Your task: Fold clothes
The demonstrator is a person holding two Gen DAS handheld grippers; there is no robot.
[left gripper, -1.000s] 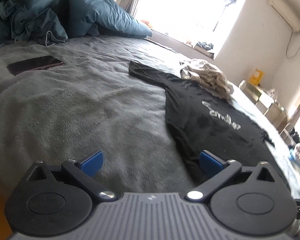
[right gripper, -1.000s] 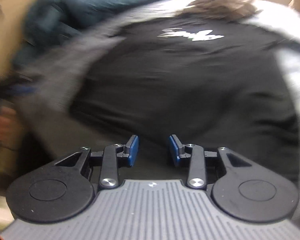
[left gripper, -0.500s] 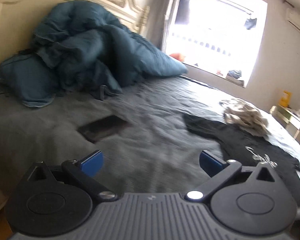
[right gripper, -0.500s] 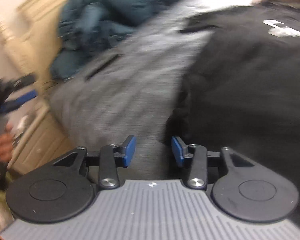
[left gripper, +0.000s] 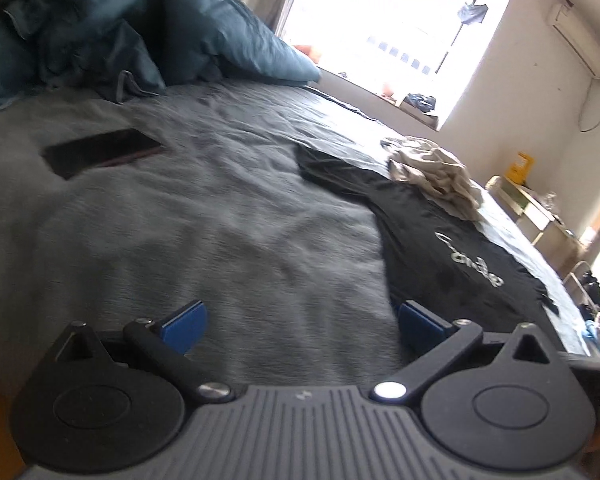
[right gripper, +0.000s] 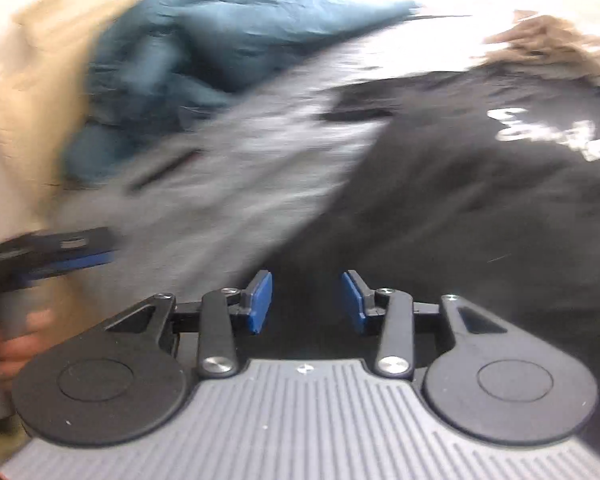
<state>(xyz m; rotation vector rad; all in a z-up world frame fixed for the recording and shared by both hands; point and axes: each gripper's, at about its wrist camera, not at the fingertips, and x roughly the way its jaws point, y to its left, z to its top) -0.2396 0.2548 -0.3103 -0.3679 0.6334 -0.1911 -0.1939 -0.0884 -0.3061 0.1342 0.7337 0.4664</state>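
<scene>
Your left tool stands with its blue pads spread wide and nothing between them; just ahead of it lies bare grey blanket, with the hem of the black T-shirt beside its right pad. Your right tool has its pads partly apart and closing, over the near edge of the same black T-shirt; no cloth is pinched between them as far as the blurred view shows.

Progress, as a judgement: folding has hardly begun. The T-shirt lies spread flat on the bed, printed side up, one sleeve reaching away from your left tool, with no fold visible. Beyond it, further from both tools, a beige garment lies crumpled and untouched. A dark phone rests on the blanket ahead and to the left of your left tool, and a teal duvet is heaped at the far end. Both garments remain to be folded.

Against the frame of a second ago: your left tool's view is much the same, after a swing toward the duvet half a second back. Your right tool's view has shifted from the shirt's middle to its left edge, and the left tool now shows at that side.
</scene>
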